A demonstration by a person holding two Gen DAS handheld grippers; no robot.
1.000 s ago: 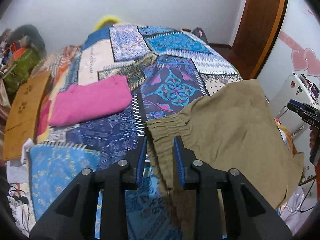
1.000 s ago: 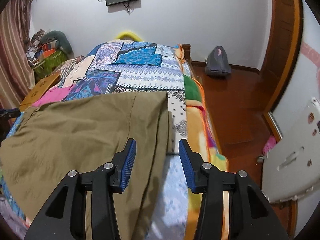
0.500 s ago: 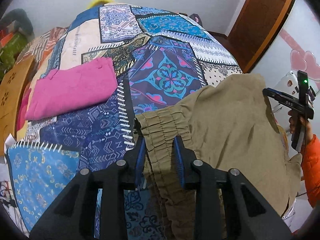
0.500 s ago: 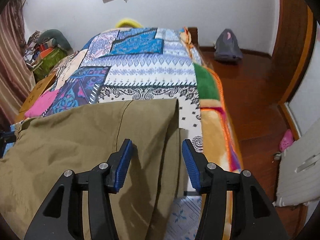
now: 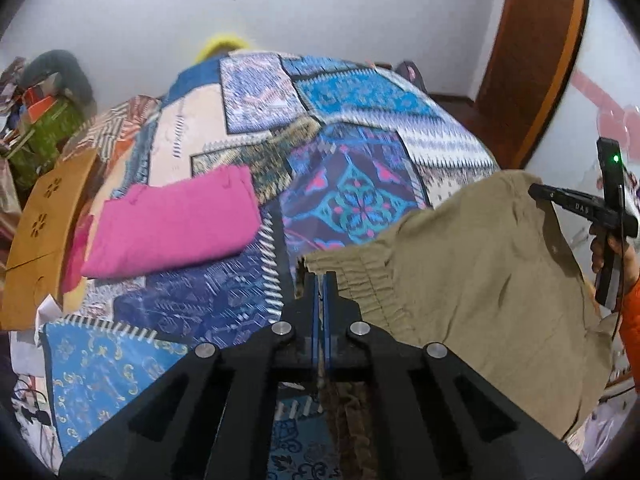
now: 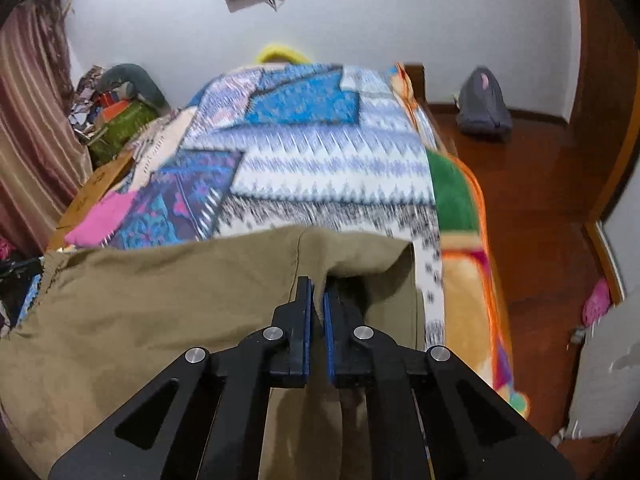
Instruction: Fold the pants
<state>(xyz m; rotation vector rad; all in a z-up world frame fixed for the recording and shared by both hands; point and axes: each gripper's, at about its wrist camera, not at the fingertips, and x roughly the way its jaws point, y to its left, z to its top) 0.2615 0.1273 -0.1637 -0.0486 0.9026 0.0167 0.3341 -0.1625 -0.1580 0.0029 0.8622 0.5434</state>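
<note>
A: Where are the khaki pants [image 5: 480,280] now?

B: In the left wrist view they fill the lower right of the frame, draped over the near end of the bed [image 5: 352,128] with its patchwork cover. The gathered waistband sits at centre frame.

A: And the left gripper [image 5: 320,280]?

B: Clamped on that waistband; the blue pads are pressed nearly together with cloth pinched between them.

A: The other one?

B: The right gripper [image 6: 318,286], at lower centre of its own view, is closed on a fold of the pants [image 6: 160,300] near their right edge. The fabric bunches up just where the fingers meet. From the left camera the same gripper [image 5: 538,192] shows at the right edge of the frame, at the far corner of the khaki cloth.

A: Anything else on the bed?

B: A folded pink garment [image 5: 172,224], centre left, well apart from the pants. A grey bag [image 6: 484,104] sits on the wooden floor at upper right in the right view.
</note>
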